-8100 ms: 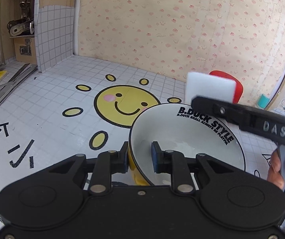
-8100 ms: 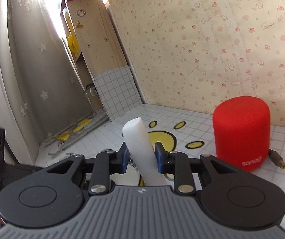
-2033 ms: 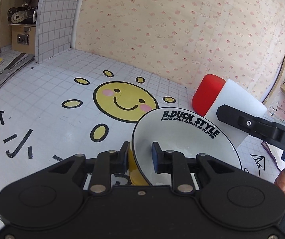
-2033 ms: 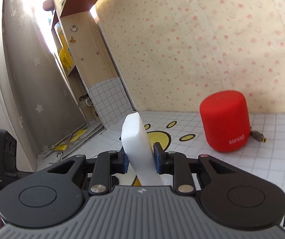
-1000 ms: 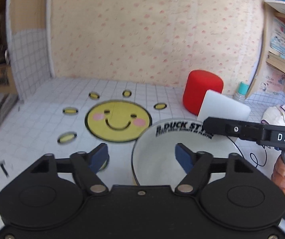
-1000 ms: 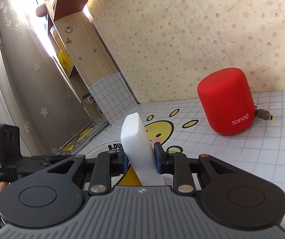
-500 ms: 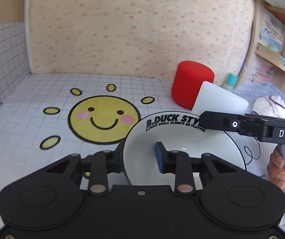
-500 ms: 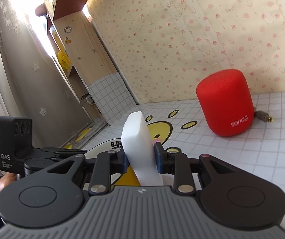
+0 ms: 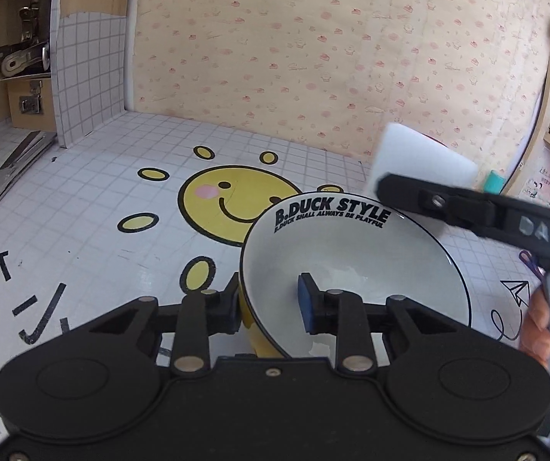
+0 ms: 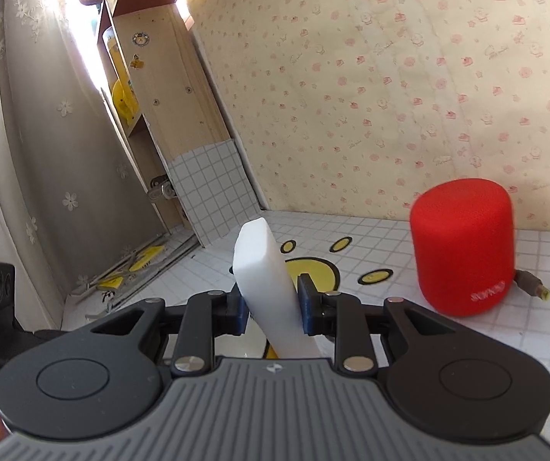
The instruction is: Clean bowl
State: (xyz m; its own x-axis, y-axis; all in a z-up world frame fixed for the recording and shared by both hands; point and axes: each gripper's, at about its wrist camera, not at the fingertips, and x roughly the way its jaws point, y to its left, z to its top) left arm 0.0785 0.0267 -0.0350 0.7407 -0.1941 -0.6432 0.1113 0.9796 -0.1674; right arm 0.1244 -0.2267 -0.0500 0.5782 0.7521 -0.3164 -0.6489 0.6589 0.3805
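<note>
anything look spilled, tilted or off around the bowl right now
The white ceramic bowl with black lettering sits tilted, its rim pinched by the left gripper. A faint wet-looking patch shows at its bottom. The white foam sponge block, clamped in the right gripper, is above the far rim, not inside.

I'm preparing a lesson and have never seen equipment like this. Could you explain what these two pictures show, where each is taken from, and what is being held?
A person holds two hand-held clamps, each carrying a camera that looks along its fingers. The left gripper view shows it clamped on the rim of a white ceramic bowl with black lettering. The right gripper view shows it clamped on a white foam sponge block. Both work above a white grid-pattern table with a yellow smiley face. A red cylindrical speaker stands near the wall.
</note>
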